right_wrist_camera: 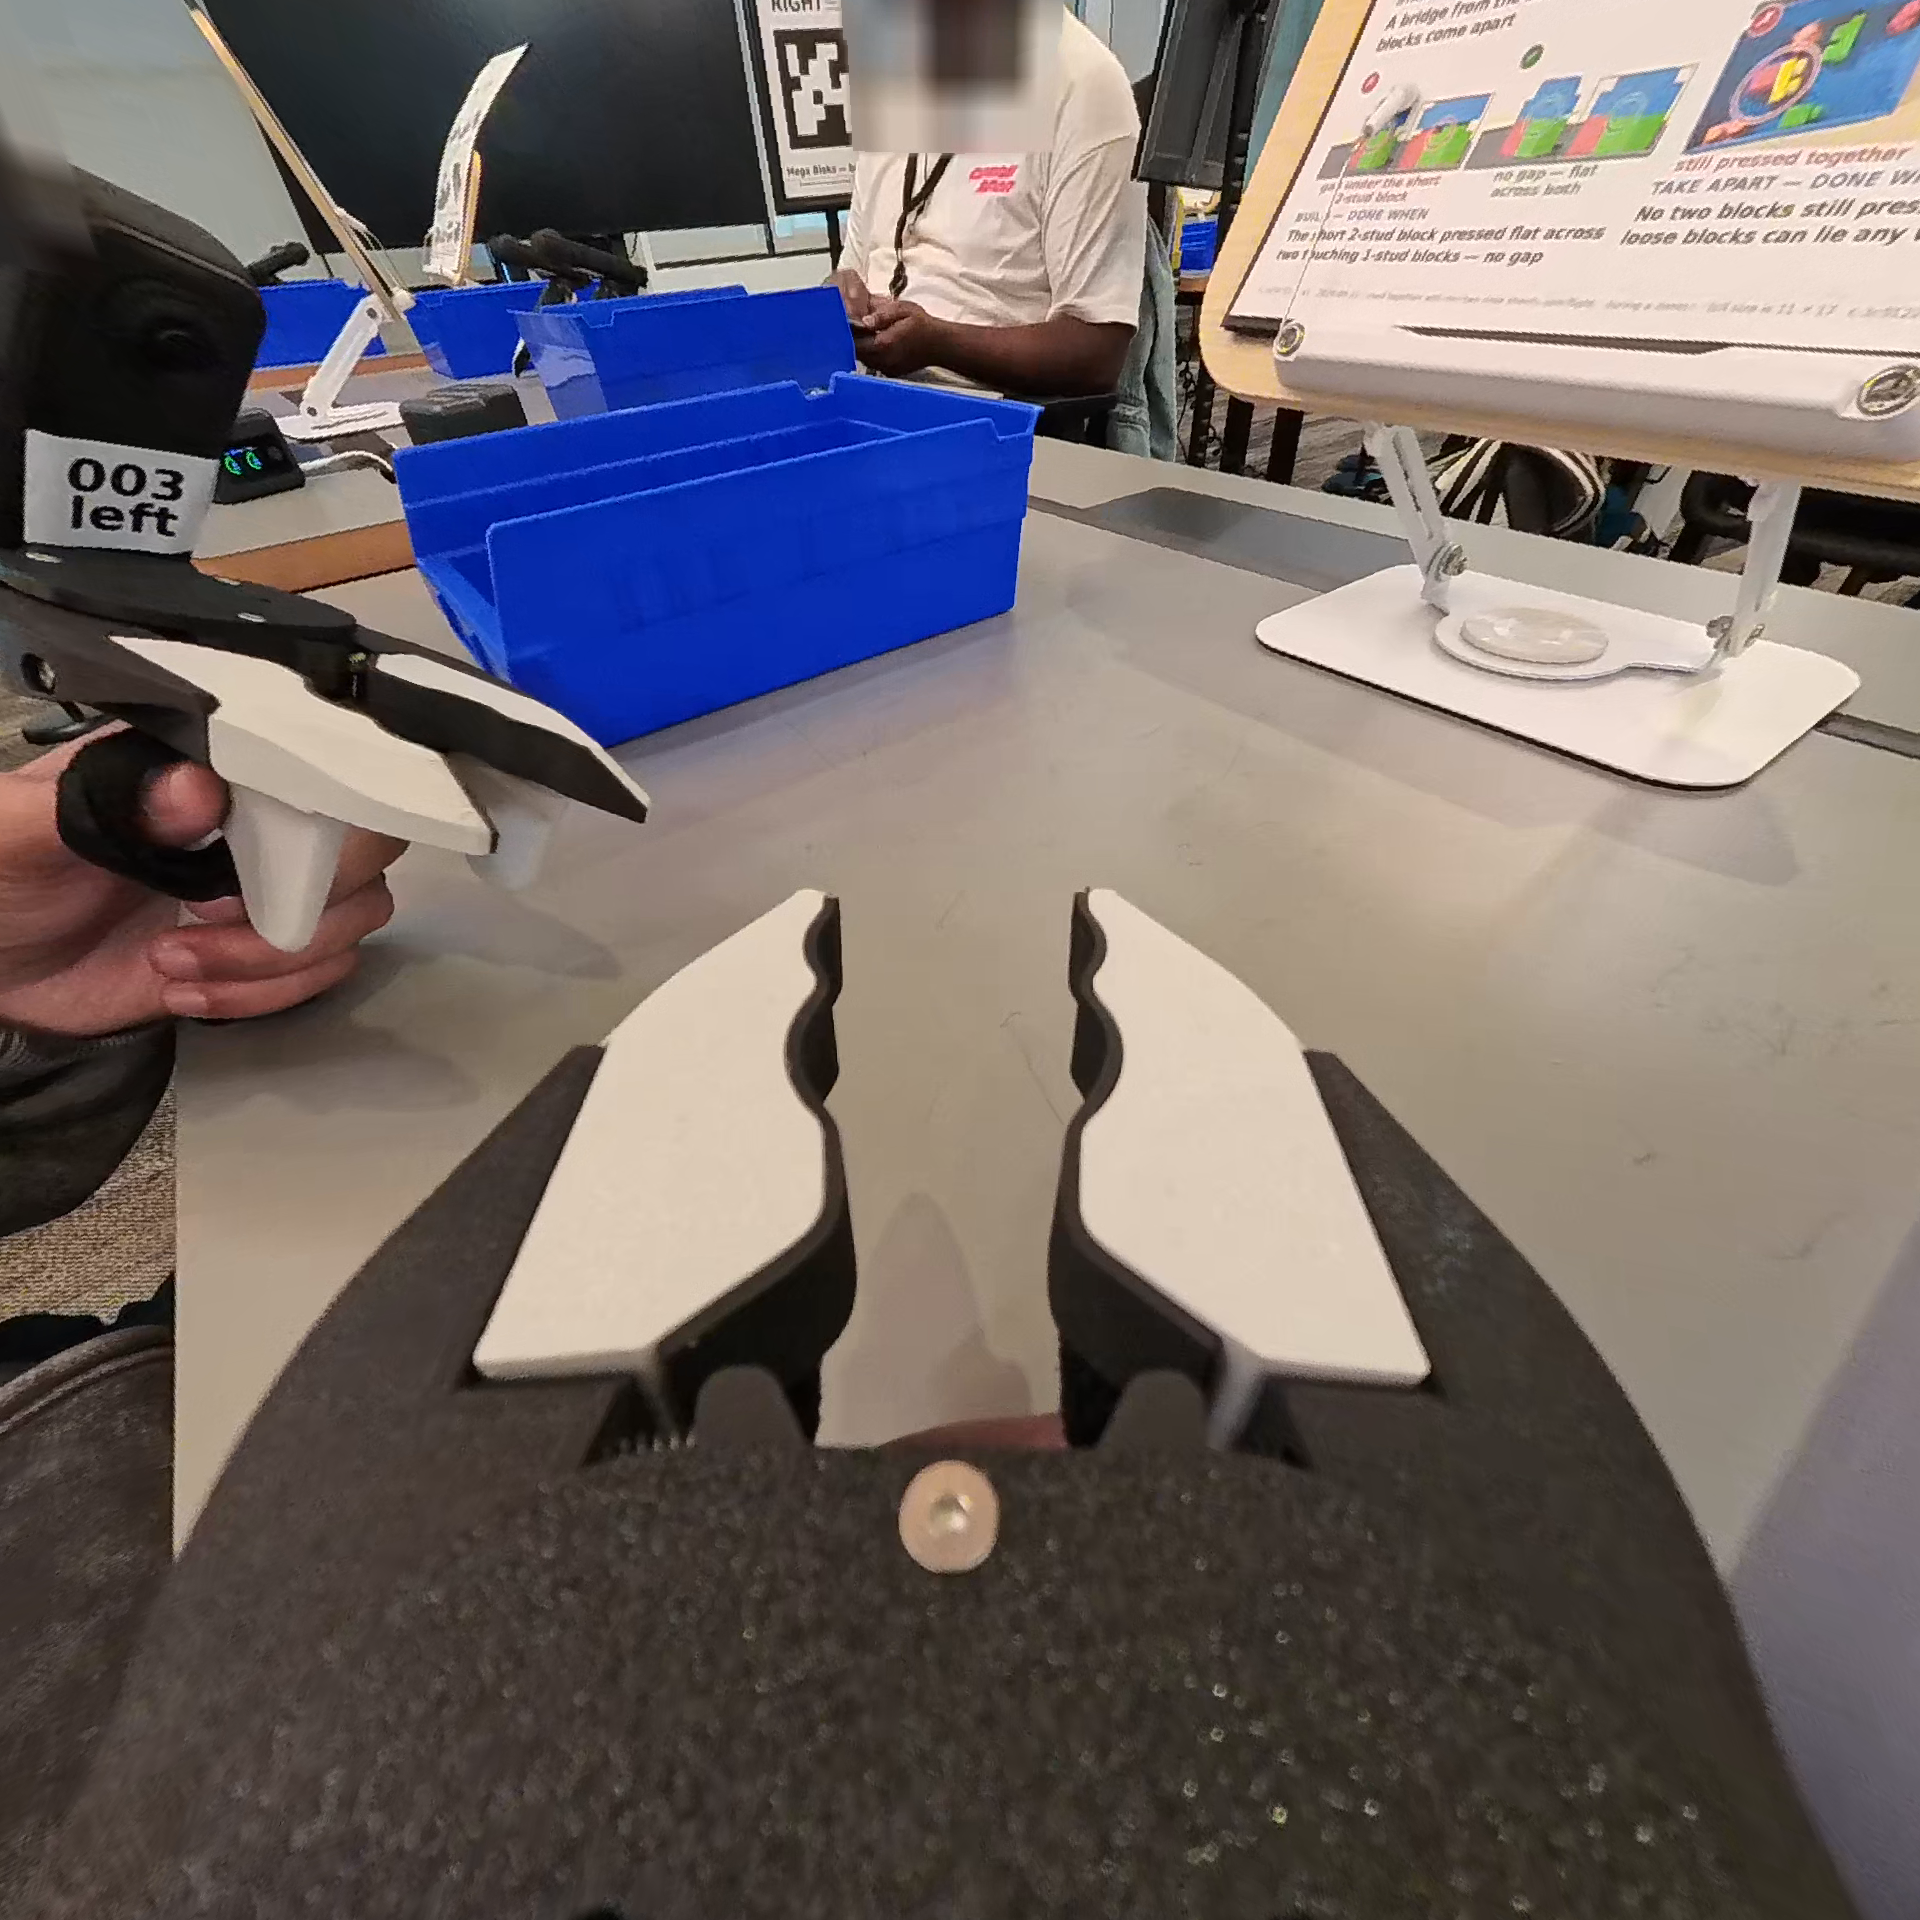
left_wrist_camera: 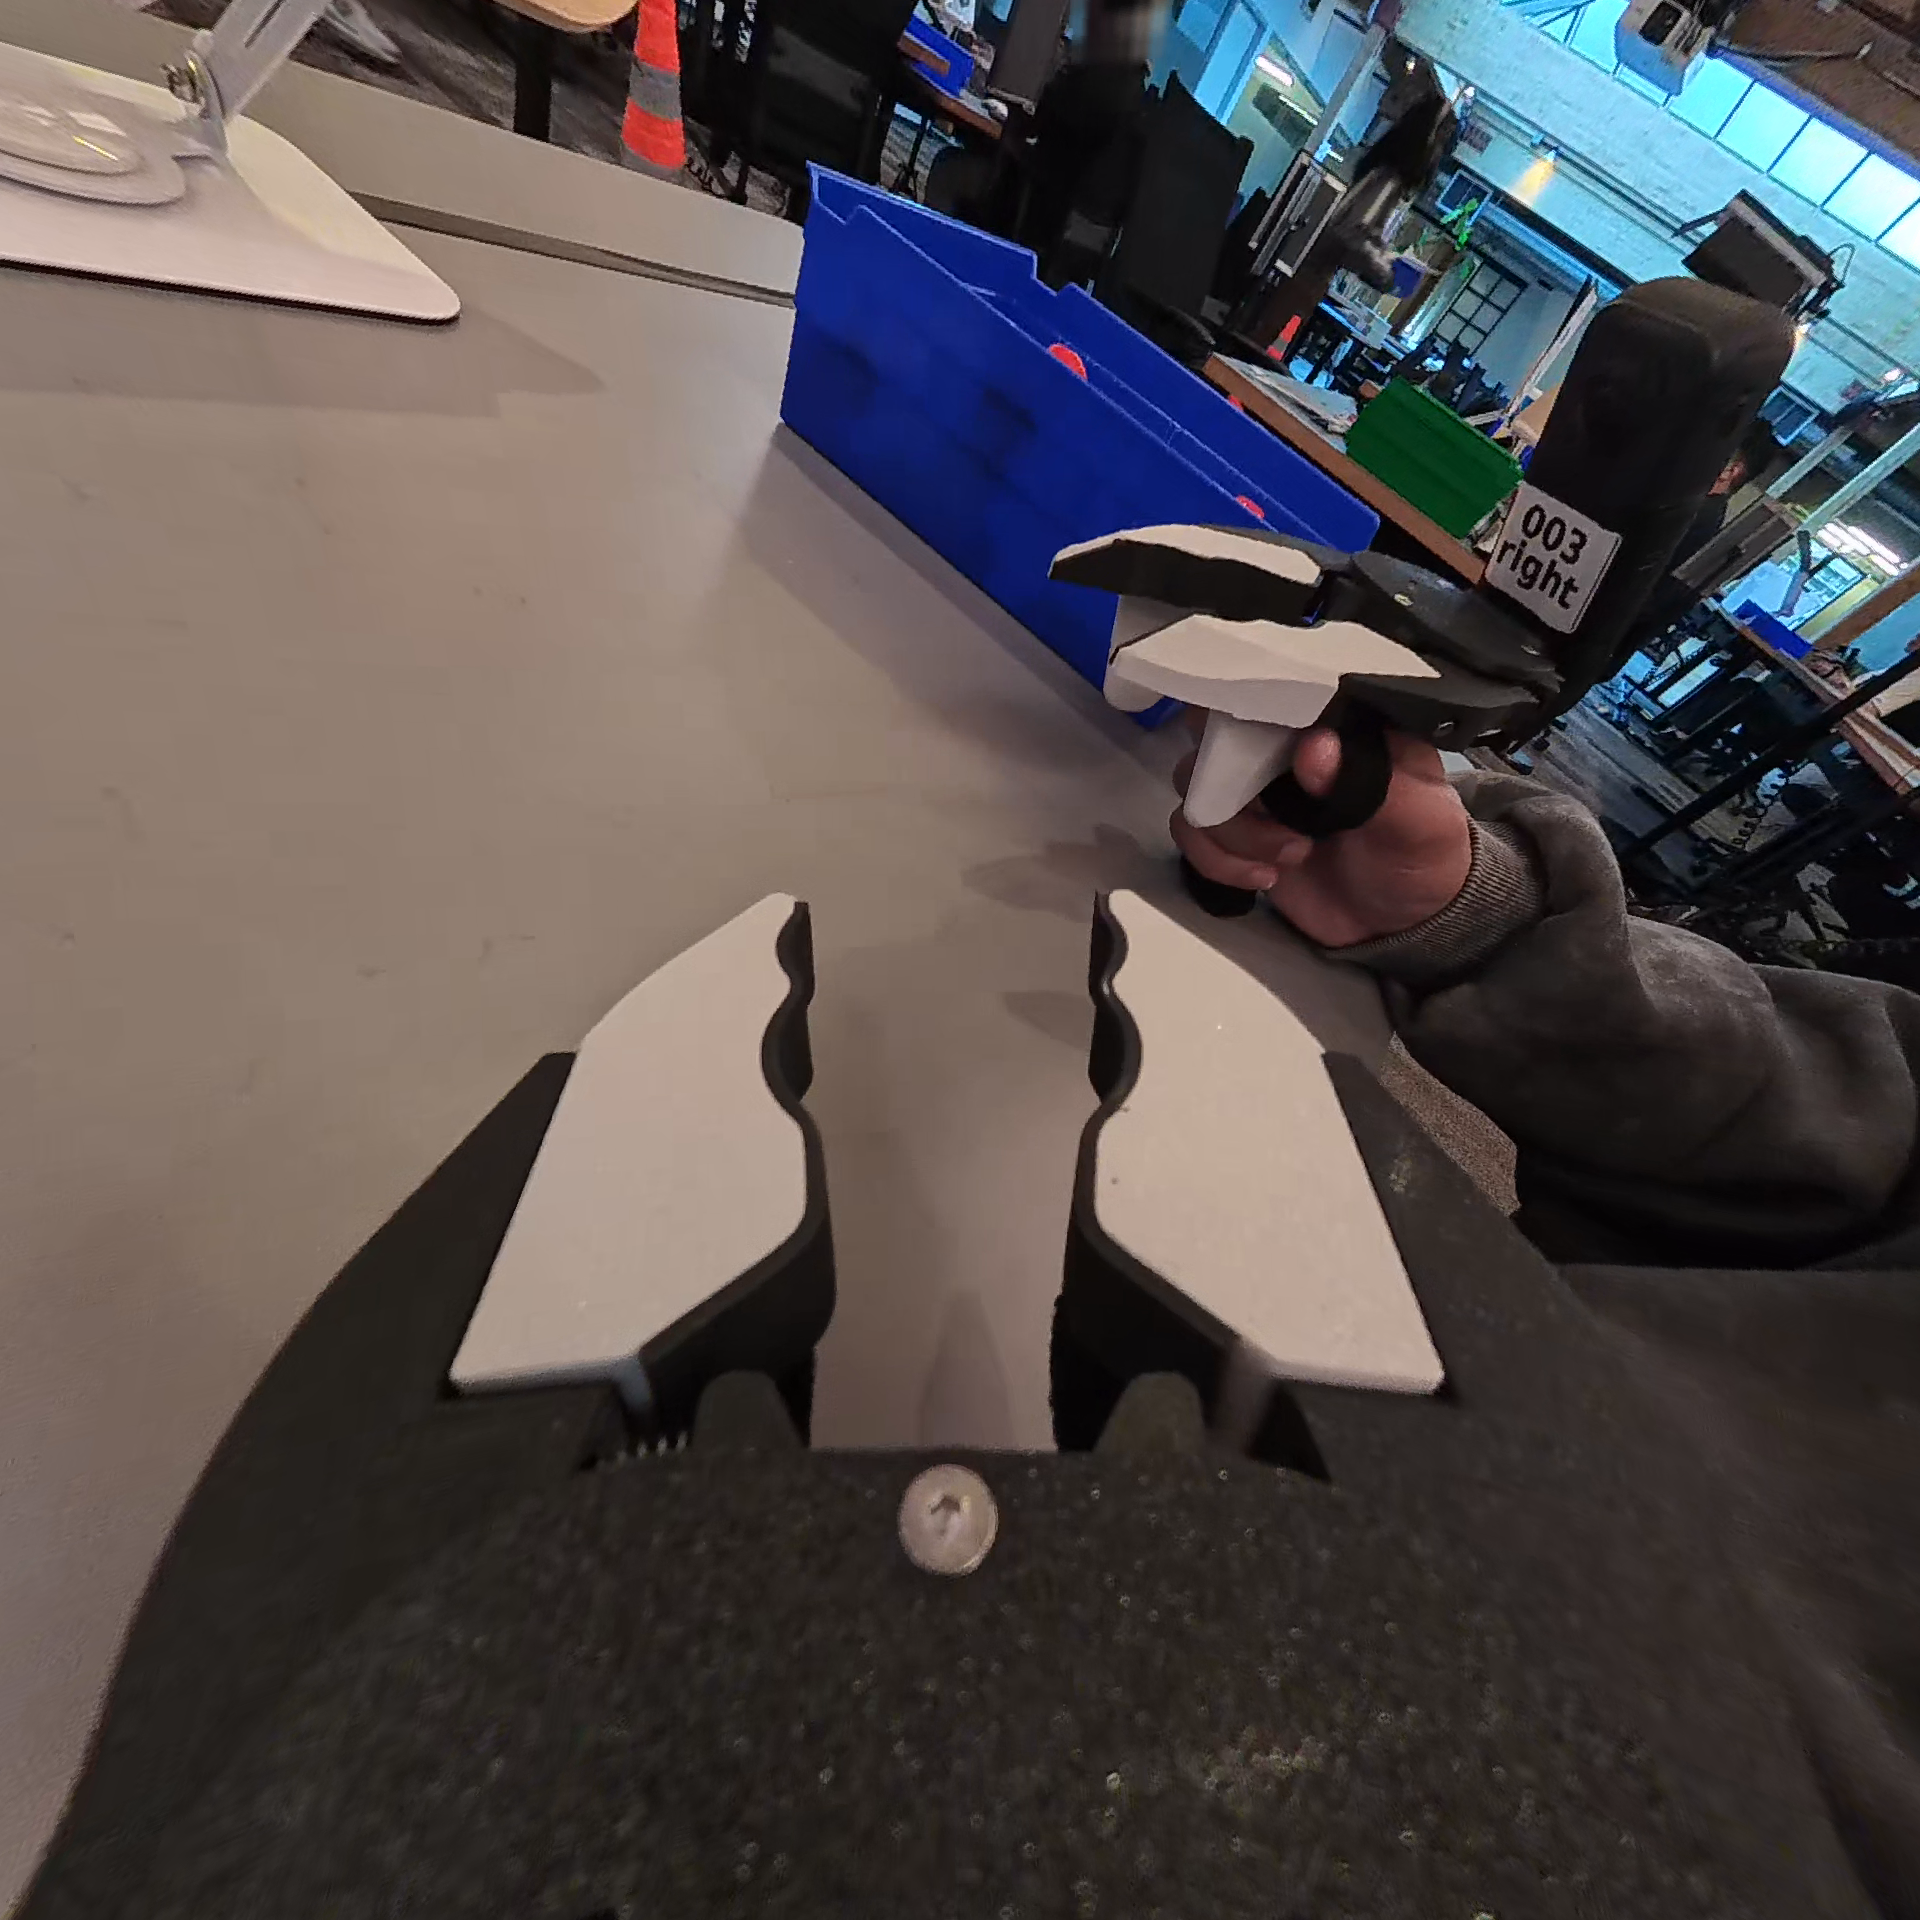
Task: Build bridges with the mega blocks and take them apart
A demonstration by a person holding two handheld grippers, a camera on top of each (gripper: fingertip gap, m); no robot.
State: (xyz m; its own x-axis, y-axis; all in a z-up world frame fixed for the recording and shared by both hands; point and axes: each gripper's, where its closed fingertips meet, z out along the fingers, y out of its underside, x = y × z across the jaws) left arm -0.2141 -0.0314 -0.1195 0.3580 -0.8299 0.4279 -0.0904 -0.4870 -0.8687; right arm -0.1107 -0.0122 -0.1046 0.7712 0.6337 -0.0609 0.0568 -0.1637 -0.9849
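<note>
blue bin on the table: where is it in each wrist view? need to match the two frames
Left wrist view: the blue bin sits upper centre, end-on, just beyond the right gripper.
Right wrist view: the same blue bin sits upper left of centre, long side facing the camera, behind the left gripper.
Shared landmark: the white stand base on the grey table.

Blue bin (left_wrist_camera: pixel 997 436), upper centre of left wrist view: contents hidden behind near wall; only red slivers show over it. Instruction sheet (right_wrist_camera: pixel 1621 156), upper right of right wrist view, cut off by frame edge.
</note>
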